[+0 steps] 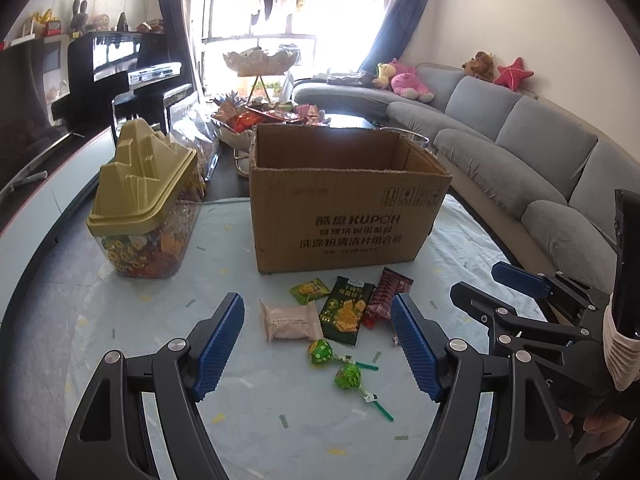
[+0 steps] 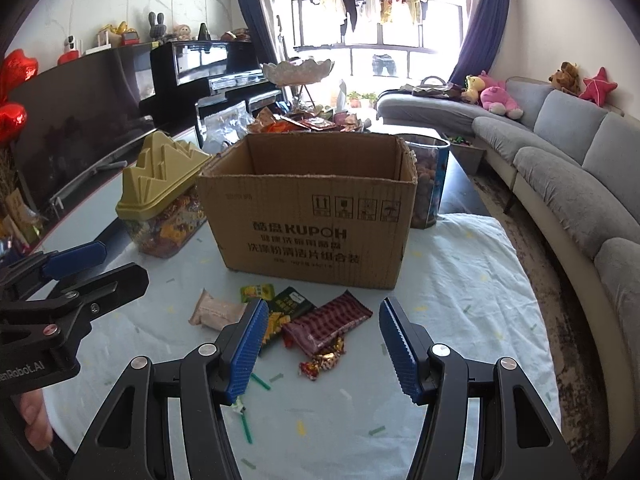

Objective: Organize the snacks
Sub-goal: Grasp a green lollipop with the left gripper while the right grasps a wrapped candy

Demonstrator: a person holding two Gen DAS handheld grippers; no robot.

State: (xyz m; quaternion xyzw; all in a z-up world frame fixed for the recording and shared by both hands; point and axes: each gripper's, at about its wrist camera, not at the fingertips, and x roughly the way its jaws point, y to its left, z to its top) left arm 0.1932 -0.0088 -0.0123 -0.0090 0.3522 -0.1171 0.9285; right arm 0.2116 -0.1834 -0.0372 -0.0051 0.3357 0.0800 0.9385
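While both tongs are hanging over the cloth, things are lying thus:
Left edge: a clear snack jar with a mustard peaked lid is standing on the pale cloth, left of the cardboard box and just beside it
Left gripper: its blue pads are standing wide apart, gripping nothing, above the cloth
Between the left pads: a pink packet is lying nearest the left pad; a dark green cracker pack is lying right of it, touching; two green lollipops are lying nearer the camera
Beyond those: a small green packet is lying close to the box front; a maroon wafer pack is lying by the right pad, partly hidden behind it
Right gripper: its pads are standing open at middling width, empty
Between the right pads: the maroon wafer pack is lying slantwise; a red and gold candy is lying just below it, touching
Left pad of the right gripper: it is covering part of the dark green cracker pack
Box: it is standing upright with its top open, behind all the loose snacks
Open room: bare cloth is stretching right of the snacks toward the table's rounded edge; the grey sofa is curving beyond, well apart
Right of box: a clear tub is standing against its far corner
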